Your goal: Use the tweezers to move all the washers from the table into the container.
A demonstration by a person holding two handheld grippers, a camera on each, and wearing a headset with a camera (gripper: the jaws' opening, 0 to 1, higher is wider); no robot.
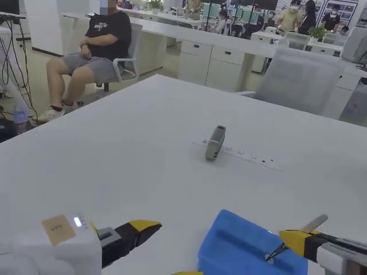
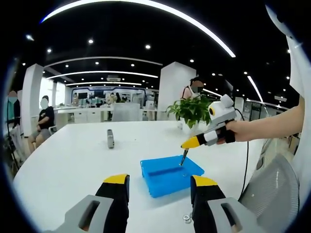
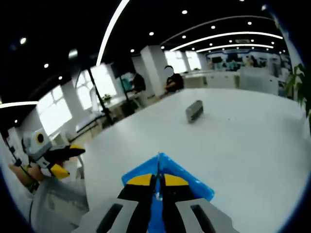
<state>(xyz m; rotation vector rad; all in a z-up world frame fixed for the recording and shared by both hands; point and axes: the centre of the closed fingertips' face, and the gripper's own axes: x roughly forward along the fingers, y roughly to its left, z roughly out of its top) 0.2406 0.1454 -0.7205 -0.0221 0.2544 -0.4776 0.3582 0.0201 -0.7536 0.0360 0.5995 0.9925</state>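
1. The white table carries everything. A blue container sits at its near edge, between the two grippers.
2. The container is a shallow rectangular tray. In the left gripper view its long side runs across, just ahead of that gripper.
3. The right gripper is clamped on the tweezers, as its own view shows, with its jaws pressed together around the thin shaft.
4. The left gripper hangs with its jaws spread and holds nothing. It sits low at the container's near side.
5. The tweezers slant down from the right gripper, and their tips are over the container's far half, at or just above its floor. Whether the tips pinch a washer is too small to tell.
6. The washers are small, pale metal rings lying flat on the table. They lie just outside the container's near wall, beside the left gripper's right-hand jaw.
7. By my reading, the coming move depends on this: the washers lie across the container from the tweezer tips, toward the person. The left gripper is nearer, but the right gripper has the tool.
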